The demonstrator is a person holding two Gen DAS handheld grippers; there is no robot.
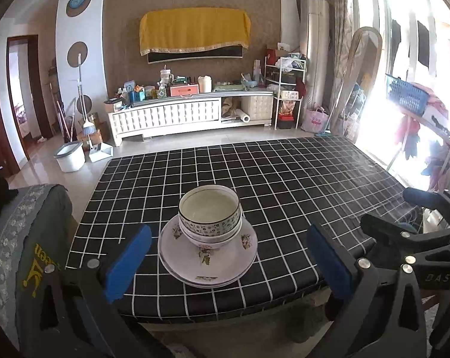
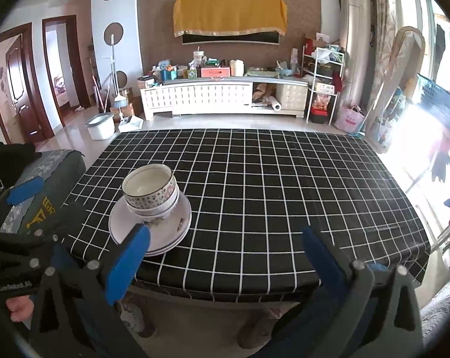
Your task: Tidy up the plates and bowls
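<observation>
Two patterned bowls (image 1: 210,226) sit nested on a stack of white flowered plates (image 1: 207,265) near the front edge of the table with the black checked cloth (image 1: 299,179). My left gripper (image 1: 227,232) is open, its blue pads wide apart on either side of the stack and short of it, holding nothing. In the right wrist view the bowls (image 2: 150,197) and plates (image 2: 165,229) lie at the table's (image 2: 269,179) front left. My right gripper (image 2: 225,232) is open and empty over the front edge, with the stack just beyond its left pad (image 2: 126,265).
A chair back with a grey-green cover (image 1: 31,238) stands left of the table. Beyond the far edge are floor, a white bucket (image 1: 69,156) and a long white cabinet (image 1: 171,116). A drying rack with a blue basket (image 1: 406,92) stands on the right.
</observation>
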